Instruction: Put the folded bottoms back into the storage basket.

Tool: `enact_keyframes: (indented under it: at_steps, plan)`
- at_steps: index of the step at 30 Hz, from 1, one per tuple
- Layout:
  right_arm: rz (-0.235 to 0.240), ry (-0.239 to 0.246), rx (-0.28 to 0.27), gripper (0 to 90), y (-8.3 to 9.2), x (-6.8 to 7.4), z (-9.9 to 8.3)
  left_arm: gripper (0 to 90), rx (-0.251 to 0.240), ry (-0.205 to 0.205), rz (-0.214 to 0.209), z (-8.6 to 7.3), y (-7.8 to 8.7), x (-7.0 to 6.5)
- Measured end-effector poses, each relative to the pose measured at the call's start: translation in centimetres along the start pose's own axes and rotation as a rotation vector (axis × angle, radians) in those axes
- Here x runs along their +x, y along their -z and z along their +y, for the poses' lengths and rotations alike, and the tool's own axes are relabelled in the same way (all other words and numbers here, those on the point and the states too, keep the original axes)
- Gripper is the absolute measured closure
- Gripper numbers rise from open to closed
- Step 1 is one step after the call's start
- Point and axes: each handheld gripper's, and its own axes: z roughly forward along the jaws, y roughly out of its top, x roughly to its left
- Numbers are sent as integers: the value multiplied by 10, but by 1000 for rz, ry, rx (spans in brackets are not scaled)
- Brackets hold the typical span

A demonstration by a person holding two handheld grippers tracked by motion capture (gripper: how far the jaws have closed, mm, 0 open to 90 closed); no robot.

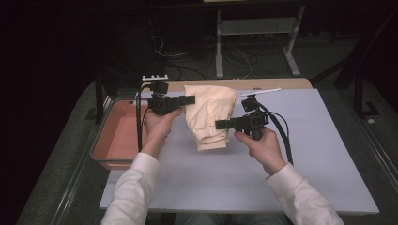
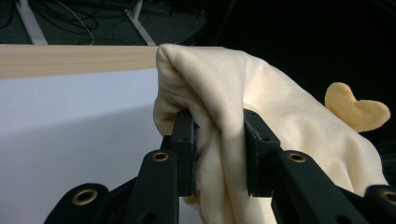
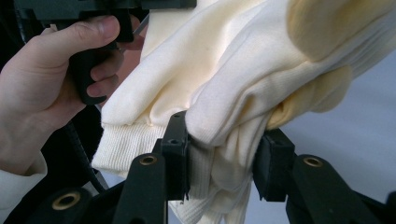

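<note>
A folded cream garment (image 1: 209, 115) with ribbed cuffs hangs in the air above the white board (image 1: 300, 154), held from both sides. My left gripper (image 1: 191, 99) is shut on its upper left edge; in the left gripper view the cream cloth (image 2: 261, 112) is bunched between the two black pads (image 2: 184, 140). My right gripper (image 1: 219, 124) is shut on the lower right part, where thick folds of the garment (image 3: 224, 93) are squeezed between its pads (image 3: 176, 154). The other hand (image 3: 51, 79) shows at the left of the right gripper view.
An orange-pink tray (image 1: 115, 133) stands at the left edge of the board. A wooden strip (image 1: 281, 83) runs along the far side of the table. Behind it are the white legs of a frame (image 1: 218, 42) and cables on a dark floor.
</note>
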Motion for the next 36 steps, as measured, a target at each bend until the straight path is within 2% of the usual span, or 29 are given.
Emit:
enact_keyframes:
  at_steps: [15, 36]
  plan:
    - [18, 36, 0, 610, -16, 22, 12, 691, -26, -4, 32, 7, 31, 11]
    - [38, 80, 7, 607, -41, 51, 28, 691, -73, -2, 56, 12, 68, 31]
